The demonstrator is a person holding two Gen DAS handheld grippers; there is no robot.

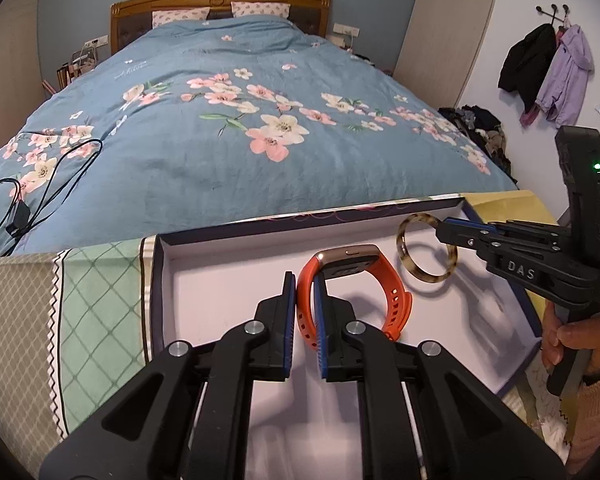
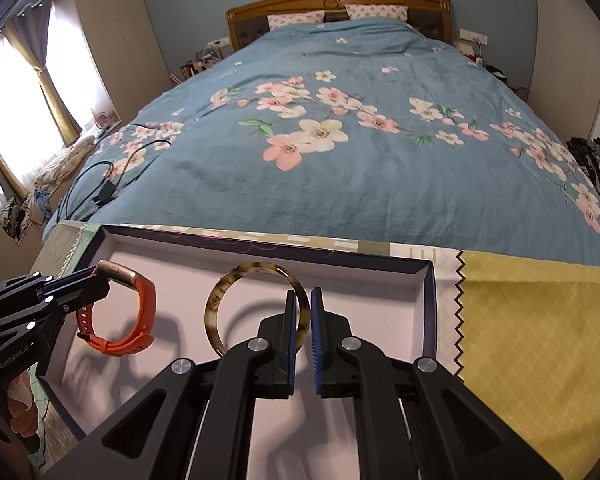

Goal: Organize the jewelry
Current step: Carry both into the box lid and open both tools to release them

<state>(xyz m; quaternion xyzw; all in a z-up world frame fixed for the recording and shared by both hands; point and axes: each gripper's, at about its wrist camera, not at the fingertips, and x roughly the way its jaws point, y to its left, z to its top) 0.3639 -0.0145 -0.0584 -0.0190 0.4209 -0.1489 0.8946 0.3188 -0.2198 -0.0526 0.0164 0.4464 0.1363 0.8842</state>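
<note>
An orange smartwatch (image 1: 380, 280) with a rose-gold case is pinched by its strap in my left gripper (image 1: 305, 286), held over the white floor of a shallow dark-rimmed box (image 1: 204, 264). It also shows in the right wrist view (image 2: 140, 312), with the left gripper (image 2: 94, 280) at the left. A tortoiseshell bangle (image 2: 236, 284) is pinched at its right side by my right gripper (image 2: 303, 300), upright over the box (image 2: 428, 304). In the left wrist view the bangle (image 1: 408, 260) hangs from the right gripper (image 1: 444, 226).
The box lies on patchwork cloth, green (image 1: 96, 292) to the left and yellow (image 2: 540, 320) to the right. Beyond is a bed with a blue floral duvet (image 1: 240, 128). Black cables (image 1: 40, 176) lie on its left. Coats (image 1: 548, 68) hang on the right wall.
</note>
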